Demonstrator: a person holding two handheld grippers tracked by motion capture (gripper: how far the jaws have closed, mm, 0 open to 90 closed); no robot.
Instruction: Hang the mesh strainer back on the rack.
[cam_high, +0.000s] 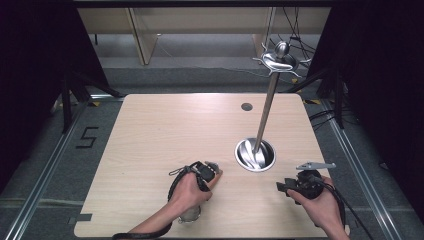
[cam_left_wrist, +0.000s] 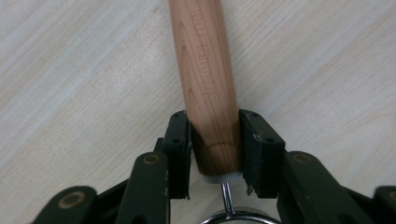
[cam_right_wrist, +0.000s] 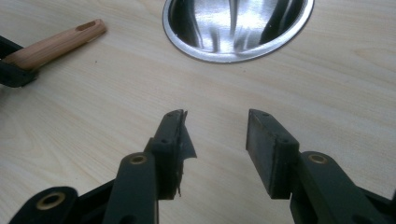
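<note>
Left gripper (cam_left_wrist: 215, 140) jaws clamp the wooden handle (cam_left_wrist: 205, 84); right gripper (cam_right_wrist: 215, 140) jaws gape empty. Next, probably lifting toward the stand (cam_high: 255, 155).

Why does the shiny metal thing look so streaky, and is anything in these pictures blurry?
Right gripper view: the round steel base mirrors light as bright and dark streaks. Left gripper view: the round wooden handle is sharp in the middle, while the black fingers soften toward the bottom edge. High view: the pale wooden table is evenly lit, with dark surroundings.
</note>
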